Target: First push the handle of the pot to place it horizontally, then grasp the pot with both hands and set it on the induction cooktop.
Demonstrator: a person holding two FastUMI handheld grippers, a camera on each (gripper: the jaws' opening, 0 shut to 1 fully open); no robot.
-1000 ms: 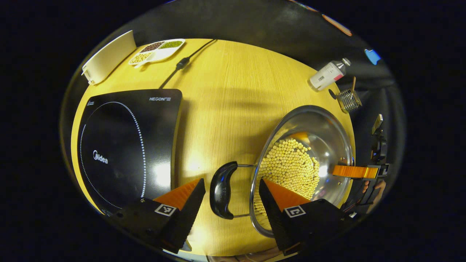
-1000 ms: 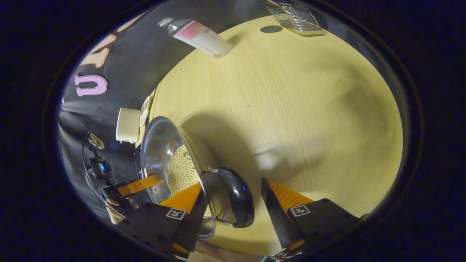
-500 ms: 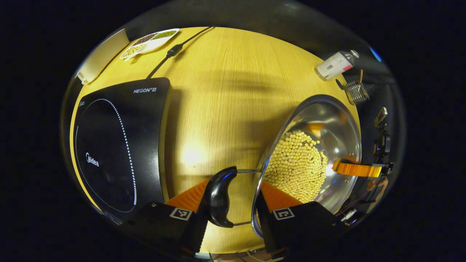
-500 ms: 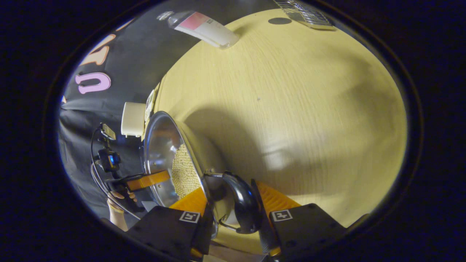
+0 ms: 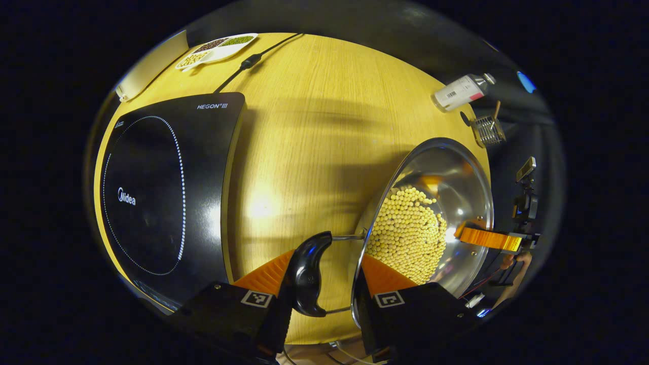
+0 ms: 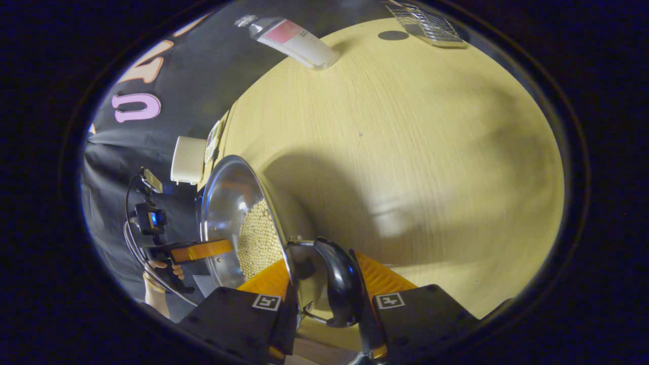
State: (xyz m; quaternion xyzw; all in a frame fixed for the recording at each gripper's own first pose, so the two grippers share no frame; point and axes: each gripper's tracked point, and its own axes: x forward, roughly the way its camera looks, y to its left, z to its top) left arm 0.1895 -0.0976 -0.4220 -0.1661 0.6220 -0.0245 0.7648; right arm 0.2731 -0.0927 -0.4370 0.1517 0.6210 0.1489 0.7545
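Note:
A steel pot [image 5: 446,172] holding yellow soybeans [image 5: 405,233] sits on the right of the wooden table [image 5: 314,126]. My left gripper [image 5: 327,253] is shut on the pot's black side handle [image 5: 307,276], with one finger inside the rim. On the far side of the pot my right gripper [image 6: 319,258] is shut on the other black handle [image 6: 339,289]. The steel pot [image 6: 228,203] shows edge-on there, with a finger [image 6: 203,249] of the left gripper and a hand [image 6: 162,274] beyond it. The black induction cooktop [image 5: 152,192] lies left of the pot.
A white bottle [image 5: 459,92] lies near a small wire basket [image 5: 488,131] at the far right. At the far left stand a divided dish of beans [image 5: 218,46] and a white box [image 5: 152,63]. The cooktop's cable [image 5: 248,63] runs off the back edge.
One second ago both grippers stood open around the handles; they have since shut on them. In the left gripper view the cooktop now shows larger and higher.

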